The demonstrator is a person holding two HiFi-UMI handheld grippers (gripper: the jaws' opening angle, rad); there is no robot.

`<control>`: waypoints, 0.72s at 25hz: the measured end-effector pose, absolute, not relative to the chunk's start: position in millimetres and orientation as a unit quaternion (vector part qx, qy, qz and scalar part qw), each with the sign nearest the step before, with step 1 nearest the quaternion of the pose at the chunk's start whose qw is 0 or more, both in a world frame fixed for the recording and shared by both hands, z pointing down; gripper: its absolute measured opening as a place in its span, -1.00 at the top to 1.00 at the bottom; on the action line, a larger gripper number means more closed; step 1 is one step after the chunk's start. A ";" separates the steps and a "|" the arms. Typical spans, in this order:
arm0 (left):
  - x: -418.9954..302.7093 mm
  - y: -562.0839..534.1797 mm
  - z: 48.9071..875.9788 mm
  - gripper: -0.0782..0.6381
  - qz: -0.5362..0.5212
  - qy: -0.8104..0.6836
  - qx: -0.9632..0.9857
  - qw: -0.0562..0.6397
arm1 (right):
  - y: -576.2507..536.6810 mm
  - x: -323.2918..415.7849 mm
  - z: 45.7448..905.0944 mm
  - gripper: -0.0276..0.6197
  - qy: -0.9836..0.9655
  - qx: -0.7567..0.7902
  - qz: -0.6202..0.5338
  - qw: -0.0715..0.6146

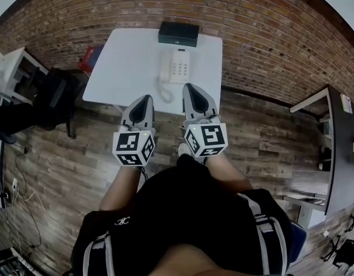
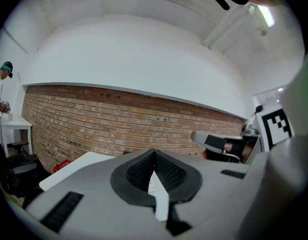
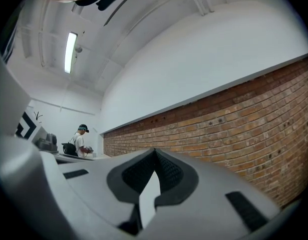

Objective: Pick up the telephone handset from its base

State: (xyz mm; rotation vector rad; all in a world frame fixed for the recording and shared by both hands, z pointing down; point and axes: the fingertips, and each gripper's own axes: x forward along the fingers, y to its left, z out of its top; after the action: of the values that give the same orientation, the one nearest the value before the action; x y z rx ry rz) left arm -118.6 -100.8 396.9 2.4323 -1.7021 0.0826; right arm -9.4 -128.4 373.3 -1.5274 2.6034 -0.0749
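A white telephone (image 1: 175,66) sits on a white table (image 1: 125,62) in the head view. Its handset (image 1: 164,68) rests on the left side of the base, and a coiled cord (image 1: 164,94) trails toward the near edge. My left gripper (image 1: 144,99) is shut and empty, held over the table's near edge, left of the cord. My right gripper (image 1: 190,87) is also shut and empty, just in front of the phone. In the left gripper view the shut gripper (image 2: 154,152) points at a brick wall, and the right gripper view shows the same for its shut gripper (image 3: 155,151).
A black box (image 1: 178,33) stands at the table's far edge against the brick wall (image 1: 263,33). A red crate (image 1: 90,57) and a dark chair (image 1: 57,94) are left of the table. A desk (image 1: 333,131) stands at the right. A person (image 3: 79,140) stands far off.
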 end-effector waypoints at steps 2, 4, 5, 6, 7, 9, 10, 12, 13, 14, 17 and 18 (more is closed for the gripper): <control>-115.8 -120.3 400.0 0.78 0.034 -0.575 0.813 0.092 | -147.8 -6.7 374.8 0.92 0.863 -0.501 -0.029 0.058; -111.9 -139.0 404.0 0.78 0.041 -0.580 0.807 0.099 | -166.9 -2.5 377.6 0.92 0.865 -0.498 -0.034 0.056; -109.5 -148.4 405.8 0.78 0.043 -0.582 0.805 0.103 | -176.8 0.2 379.3 0.92 0.865 -0.497 -0.036 0.055; -106.9 -158.0 407.3 0.78 0.045 -0.584 0.803 0.105 | -187.0 2.9 380.9 0.92 0.866 -0.496 -0.038 0.054; -104.3 -167.8 408.5 0.78 0.047 -0.585 0.802 0.108 | -197.5 5.5 382.5 0.92 0.866 -0.495 -0.041 0.054; -98.7 -187.3 410.5 0.78 0.052 -0.587 0.800 0.111 | -217.9 10.2 384.8 0.92 0.868 -0.492 -0.044 0.053; -96.0 -196.8 411.4 0.78 0.054 -0.588 0.799 0.112 | -227.7 12.1 385.7 0.92 0.869 -0.491 -0.044 0.052; -91.5 -214.6 413.7 0.78 0.056 -0.591 0.796 0.114 | -246.7 14.7 387.5 0.92 0.872 -0.486 -0.046 0.048; -89.6 -222.5 415.1 0.78 0.056 -0.594 0.794 0.116 | -255.1 15.8 388.2 0.92 0.874 -0.482 -0.046 0.047; -87.9 -229.6 416.6 0.78 0.056 -0.596 0.792 0.118 | -262.4 16.6 388.7 0.92 0.876 -0.478 -0.046 0.045; -85.6 -247.2 422.0 0.78 0.055 -0.603 0.786 0.126 | -280.6 18.2 392.3 0.92 0.881 -0.469 -0.047 0.038; -85.5 -252.1 424.0 0.78 0.056 -0.604 0.784 0.128 | -286.3 18.3 394.6 0.92 0.882 -0.468 -0.049 0.035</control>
State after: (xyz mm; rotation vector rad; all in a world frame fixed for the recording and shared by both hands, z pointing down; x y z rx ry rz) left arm -85.5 -252.1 424.0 2.2816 -1.7573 0.1637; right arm 18.3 -286.3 394.6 -1.4370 2.7098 -0.1497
